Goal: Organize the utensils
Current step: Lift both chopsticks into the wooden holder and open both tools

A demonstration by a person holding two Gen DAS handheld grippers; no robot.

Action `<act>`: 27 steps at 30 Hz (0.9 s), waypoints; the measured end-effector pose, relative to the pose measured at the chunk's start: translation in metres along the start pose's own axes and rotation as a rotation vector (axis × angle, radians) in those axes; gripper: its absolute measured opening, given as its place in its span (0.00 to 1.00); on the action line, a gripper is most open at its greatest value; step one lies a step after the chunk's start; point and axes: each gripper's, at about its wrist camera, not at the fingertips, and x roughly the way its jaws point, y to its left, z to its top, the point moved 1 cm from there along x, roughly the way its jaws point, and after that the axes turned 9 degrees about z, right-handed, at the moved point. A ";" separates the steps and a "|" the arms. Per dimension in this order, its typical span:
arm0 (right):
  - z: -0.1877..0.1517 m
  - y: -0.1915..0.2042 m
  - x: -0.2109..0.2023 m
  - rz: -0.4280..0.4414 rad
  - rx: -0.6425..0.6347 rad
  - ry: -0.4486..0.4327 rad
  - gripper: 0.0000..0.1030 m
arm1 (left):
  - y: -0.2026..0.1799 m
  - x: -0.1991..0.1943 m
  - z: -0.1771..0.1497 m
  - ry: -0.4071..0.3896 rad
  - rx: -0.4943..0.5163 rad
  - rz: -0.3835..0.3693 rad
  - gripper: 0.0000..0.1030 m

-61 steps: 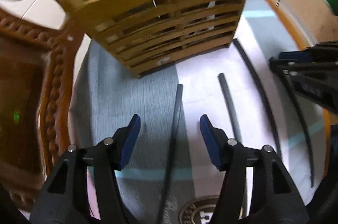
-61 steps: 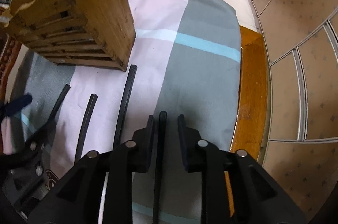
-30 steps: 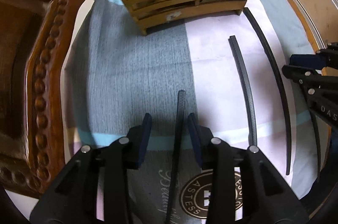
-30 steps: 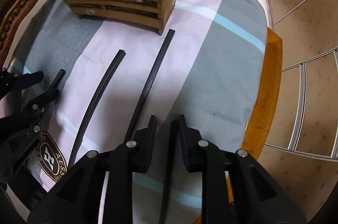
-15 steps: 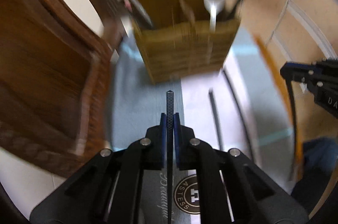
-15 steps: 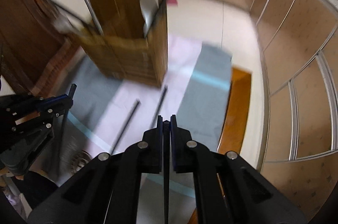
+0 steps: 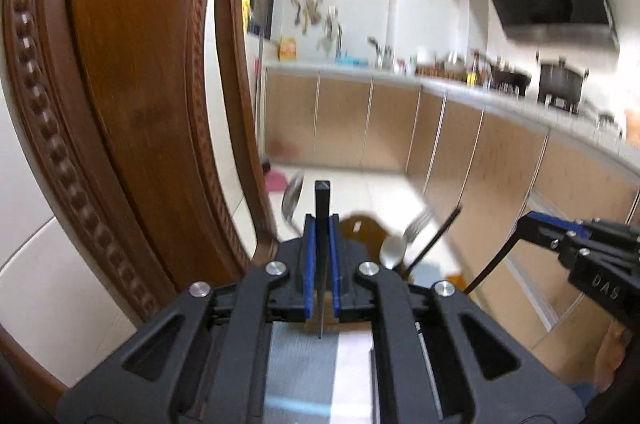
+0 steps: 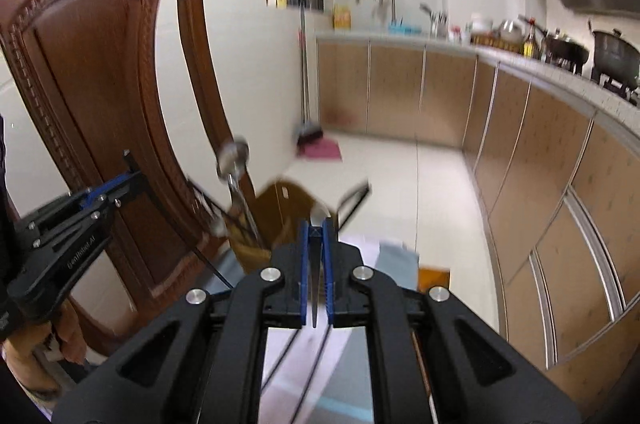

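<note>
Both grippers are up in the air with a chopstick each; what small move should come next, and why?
Probably lower the left gripper and right gripper toward the wooden utensil holder: each is shut on a black chopstick, lifted clear of the cloth, with the holder just ahead below.

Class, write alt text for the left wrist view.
The left gripper, shut on a black chopstick, is raised over a wooden utensil holder holding a spoon. A carved chair back fills the left; the right gripper enters at right.
</note>
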 end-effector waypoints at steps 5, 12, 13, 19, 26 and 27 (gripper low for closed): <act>0.033 0.007 -0.021 0.029 0.014 -0.118 0.07 | 0.005 -0.014 0.031 -0.074 -0.054 -0.043 0.07; 0.060 0.012 -0.018 0.006 -0.009 -0.261 0.07 | -0.011 0.018 0.035 -0.108 -0.076 -0.022 0.07; 0.060 0.011 -0.014 0.001 -0.012 -0.268 0.07 | -0.013 0.026 0.031 -0.103 -0.072 -0.009 0.07; 0.045 -0.005 0.036 0.007 0.035 -0.241 0.07 | -0.024 0.065 0.005 -0.069 -0.070 -0.009 0.07; 0.013 -0.024 0.081 0.005 0.091 -0.176 0.07 | -0.035 0.097 -0.014 -0.040 -0.052 0.002 0.07; 0.010 -0.025 0.084 0.004 0.096 -0.171 0.07 | -0.036 0.101 -0.018 -0.034 -0.057 0.003 0.07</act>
